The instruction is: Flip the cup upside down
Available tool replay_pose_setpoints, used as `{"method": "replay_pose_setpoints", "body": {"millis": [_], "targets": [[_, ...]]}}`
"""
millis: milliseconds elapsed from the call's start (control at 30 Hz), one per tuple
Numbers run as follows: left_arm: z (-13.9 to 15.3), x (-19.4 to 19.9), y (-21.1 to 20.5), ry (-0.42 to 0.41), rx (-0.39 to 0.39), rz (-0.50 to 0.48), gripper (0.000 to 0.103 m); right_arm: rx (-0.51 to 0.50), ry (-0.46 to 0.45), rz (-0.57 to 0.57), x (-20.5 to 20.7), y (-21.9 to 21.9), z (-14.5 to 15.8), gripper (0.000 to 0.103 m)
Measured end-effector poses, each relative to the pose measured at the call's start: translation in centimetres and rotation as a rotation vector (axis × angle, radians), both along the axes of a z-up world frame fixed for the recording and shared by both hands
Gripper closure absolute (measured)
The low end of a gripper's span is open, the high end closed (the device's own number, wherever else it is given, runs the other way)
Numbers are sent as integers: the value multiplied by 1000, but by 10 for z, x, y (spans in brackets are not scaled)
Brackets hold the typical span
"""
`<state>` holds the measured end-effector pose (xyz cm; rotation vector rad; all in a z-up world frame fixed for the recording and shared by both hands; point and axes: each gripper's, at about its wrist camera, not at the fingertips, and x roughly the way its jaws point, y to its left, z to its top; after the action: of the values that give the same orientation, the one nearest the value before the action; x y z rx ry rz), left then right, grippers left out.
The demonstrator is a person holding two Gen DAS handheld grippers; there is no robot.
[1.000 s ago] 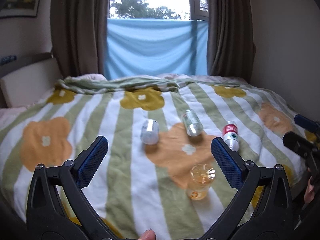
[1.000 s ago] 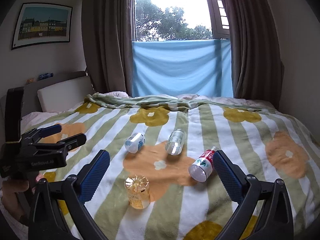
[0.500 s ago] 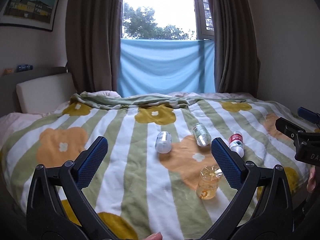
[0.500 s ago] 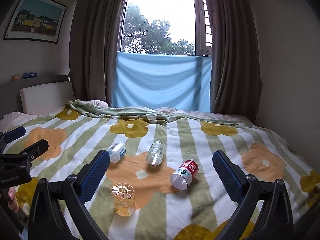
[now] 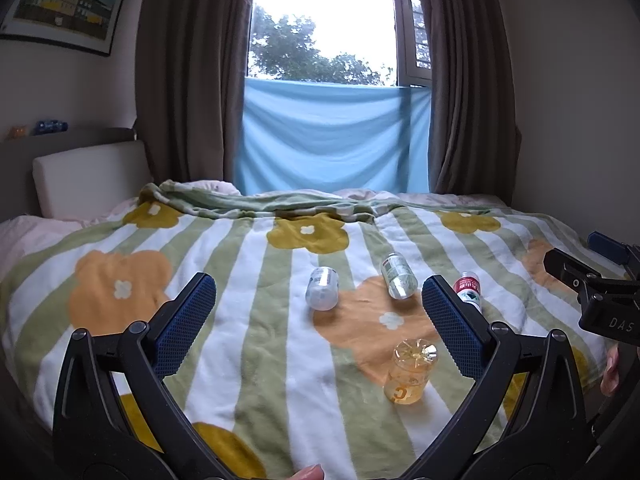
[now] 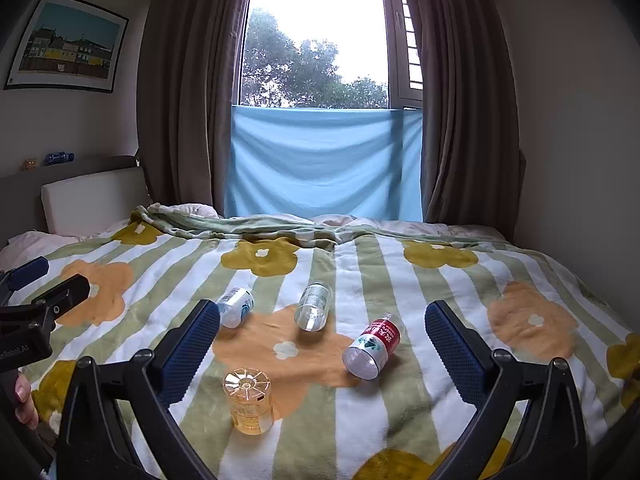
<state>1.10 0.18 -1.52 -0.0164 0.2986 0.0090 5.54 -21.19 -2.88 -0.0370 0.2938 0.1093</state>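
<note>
A small amber see-through cup [image 5: 410, 371] [image 6: 249, 401] stands on the striped flower blanket with its ribbed base facing up. My left gripper [image 5: 319, 308] is open and empty, held back from the cup, which sits low and to the right between its blue pads. My right gripper [image 6: 322, 338] is open and empty too, and the cup shows just inside its left finger [image 6: 188, 352]. Each gripper appears at the edge of the other's view: the right gripper [image 5: 600, 292] and the left gripper [image 6: 36, 312].
Three bottles lie on the blanket [image 6: 400, 280] beyond the cup: a white-labelled one [image 6: 236, 306], a clear one [image 6: 313, 306] and a red-labelled one [image 6: 373, 346]. A pillow [image 6: 92, 200] and headboard are at left, curtains and a blue cloth [image 6: 324, 160] behind the bed.
Both grippers have pulled back and tilted up, so the bed and cup look farther and lower in view. The cup and bottles have not moved.
</note>
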Motion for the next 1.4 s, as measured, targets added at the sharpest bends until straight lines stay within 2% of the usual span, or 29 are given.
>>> {"method": "replay_pose_setpoints", "body": {"millis": [467,967,1400], "targets": [[-5,3,-1,20,-25,-30,0,11,-1,-1,1,0,-1,0],[-1,-1,1,0,-59,-36,0,7,-2,-1,2,3,-1,0],[8,-7,-6,-36,-5,2,0,16,-5,0,2,3,0,0]]}}
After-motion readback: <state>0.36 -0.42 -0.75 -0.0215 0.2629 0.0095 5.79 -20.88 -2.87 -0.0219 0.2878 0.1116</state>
